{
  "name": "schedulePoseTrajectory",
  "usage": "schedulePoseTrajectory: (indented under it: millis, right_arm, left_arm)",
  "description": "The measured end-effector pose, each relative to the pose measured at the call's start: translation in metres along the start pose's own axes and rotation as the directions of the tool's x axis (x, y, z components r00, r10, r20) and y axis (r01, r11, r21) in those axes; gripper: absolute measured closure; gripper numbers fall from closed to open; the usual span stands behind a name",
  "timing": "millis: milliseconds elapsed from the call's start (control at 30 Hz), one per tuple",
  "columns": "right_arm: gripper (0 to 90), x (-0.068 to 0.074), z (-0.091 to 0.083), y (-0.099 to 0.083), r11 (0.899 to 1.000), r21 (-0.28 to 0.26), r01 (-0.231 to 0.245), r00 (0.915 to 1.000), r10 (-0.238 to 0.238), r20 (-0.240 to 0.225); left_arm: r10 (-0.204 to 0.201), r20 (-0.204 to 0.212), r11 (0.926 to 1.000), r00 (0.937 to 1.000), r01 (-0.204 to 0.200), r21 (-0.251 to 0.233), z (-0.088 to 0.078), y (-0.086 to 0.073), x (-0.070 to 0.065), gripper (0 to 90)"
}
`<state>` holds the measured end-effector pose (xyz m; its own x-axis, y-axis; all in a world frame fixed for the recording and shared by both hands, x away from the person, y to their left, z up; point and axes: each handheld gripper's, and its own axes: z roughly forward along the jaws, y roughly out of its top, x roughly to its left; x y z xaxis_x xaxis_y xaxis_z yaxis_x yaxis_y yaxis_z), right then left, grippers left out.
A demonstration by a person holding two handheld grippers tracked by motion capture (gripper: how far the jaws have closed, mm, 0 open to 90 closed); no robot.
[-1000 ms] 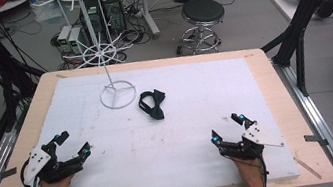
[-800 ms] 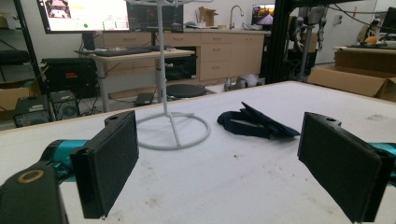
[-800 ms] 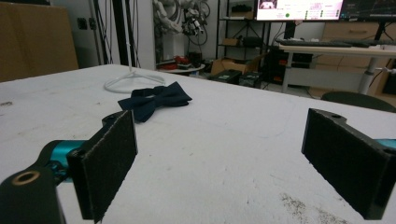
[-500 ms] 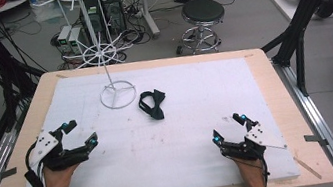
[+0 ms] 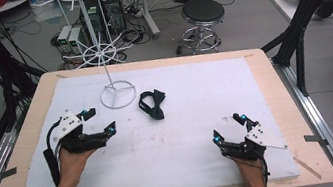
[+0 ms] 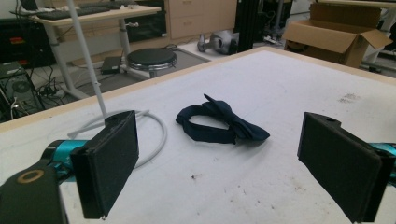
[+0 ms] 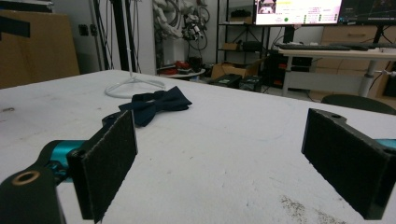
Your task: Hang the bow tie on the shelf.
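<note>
A dark navy bow tie (image 5: 152, 104) lies on the white table mat, just right of the white wire stand's ring base (image 5: 117, 94). My left gripper (image 5: 99, 121) hovers open to the left of the bow tie, a short way from it. Between its wide-apart jaws the bow tie (image 6: 219, 121) shows ahead, with the ring base (image 6: 140, 135) to its left. My right gripper (image 5: 228, 128) rests open near the front right of the mat, far from the bow tie (image 7: 155, 105). Nothing is held in either one.
The white wire stand (image 5: 96, 44) rises tall at the back left of the mat (image 5: 191, 135). A wooden table edge (image 5: 273, 76) frames the mat. Beyond the table stand a black stool (image 5: 202, 17), black frame posts and cables on the floor.
My left gripper has moved forward and to the right, toward the bow tie, and lifted off the mat. The right gripper has stayed almost in place.
</note>
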<state>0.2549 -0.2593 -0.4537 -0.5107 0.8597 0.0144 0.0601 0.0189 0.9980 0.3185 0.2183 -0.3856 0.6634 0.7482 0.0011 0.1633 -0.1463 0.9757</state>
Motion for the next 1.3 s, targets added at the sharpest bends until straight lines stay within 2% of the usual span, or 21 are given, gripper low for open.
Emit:
schedulePoseTrajectory:
  millis: [267,400,467,533,700,733,767,800,833,867,933,967,1100,1133,1167,1233,1300]
  right_arm:
    - [9.5,0.0,-0.001,0.0,1.0,-0.011,0.005,1.0,-0.005,0.002]
    - [9.5,0.0,-0.001,0.0,1.0,-0.011,0.001,1.0,-0.001,0.003]
    - [9.5,0.0,-0.001,0.0,1.0,-0.013,0.003,1.0,-0.003,0.001]
    - [9.5,0.0,-0.001,0.0,1.0,-0.012,0.001,1.0,-0.001,0.003]
    - [9.5,0.0,-0.001,0.0,1.0,-0.011,-0.001,1.0,0.001,0.003]
    - [9.5,0.0,-0.001,0.0,1.0,-0.011,-0.001,1.0,0.001,0.002]
    - [9.5,0.0,-0.001,0.0,1.0,-0.016,0.007,1.0,-0.007,0.005]
    - [9.5,0.0,-0.001,-0.001,1.0,-0.013,0.003,1.0,-0.003,0.003]
    - [9.5,0.0,-0.001,0.0,1.0,-0.016,0.006,1.0,-0.006,0.005]
    - [9.5,0.0,-0.001,0.0,1.0,-0.016,0.006,1.0,-0.006,0.005]
    - [9.5,0.0,-0.001,-0.001,1.0,-0.017,0.004,1.0,-0.004,0.004]
    - [9.5,0.0,-0.001,0.0,1.0,-0.018,0.002,1.0,-0.002,0.004]
    - [9.5,0.0,-0.001,-0.001,1.0,-0.019,0.002,1.0,-0.001,0.004]
    - [9.5,0.0,-0.001,-0.001,1.0,-0.019,0.002,1.0,-0.001,0.004]
    - [9.5,0.0,-0.001,-0.001,1.0,-0.019,0.0,1.0,0.0,0.004]
    - [9.5,0.0,-0.001,-0.001,1.0,-0.019,0.0,1.0,0.0,0.004]
    - [9.5,0.0,-0.001,-0.001,1.0,-0.019,0.0,1.0,0.0,0.005]
  left_arm:
    - [0.001,0.027,0.9973,0.9996,-0.003,0.073,0.027,0.009,-0.007,12.9]
    - [-0.006,0.036,0.9926,0.9993,0.002,0.121,0.043,0.013,-0.011,13.0]
    - [-0.009,0.038,0.9916,0.9992,0.004,0.129,0.046,0.013,-0.012,13.0]
    - [-0.003,0.044,0.9875,0.999,-0.004,0.157,0.055,0.016,-0.015,13.0]
    - [-0.002,0.056,0.9825,0.9984,-0.009,0.186,0.067,0.019,-0.019,13.0]
    - [-0.006,0.062,0.9808,0.9981,-0.006,0.195,0.07,0.019,-0.02,13.1]
    - [-0.005,0.072,0.976,0.9974,-0.011,0.218,0.076,0.02,-0.021,13.2]
    - [-0.005,0.072,0.976,0.9974,-0.011,0.218,0.076,0.02,-0.021,13.2]
    - [-0.008,0.073,0.9706,0.9973,-0.01,0.241,0.082,0.02,-0.022,13.3]
    - [-0.008,0.073,0.9706,0.9973,-0.01,0.241,0.082,0.02,-0.022,13.3]
    - [-0.015,0.074,0.964,0.9972,-0.005,0.266,0.088,0.02,-0.021,13.3]
    - [-0.024,0.071,0.9634,0.9972,0.004,0.268,0.09,0.02,-0.022,13.3]
    - [-0.029,0.087,0.9475,0.9958,0.0,0.32,0.104,0.019,-0.023,13.2]
    - [-0.029,0.087,0.9475,0.9958,0.0,0.32,0.104,0.019,-0.023,13.3]
    - [-0.037,0.083,0.943,0.9959,0.007,0.333,0.109,0.019,-0.023,13.3]
    - [-0.041,0.083,0.9413,0.9957,0.01,0.337,0.112,0.018,-0.023,13.2]
    - [-0.054,0.079,0.9361,0.9954,0.023,0.351,0.116,0.017,-0.023,13.3]
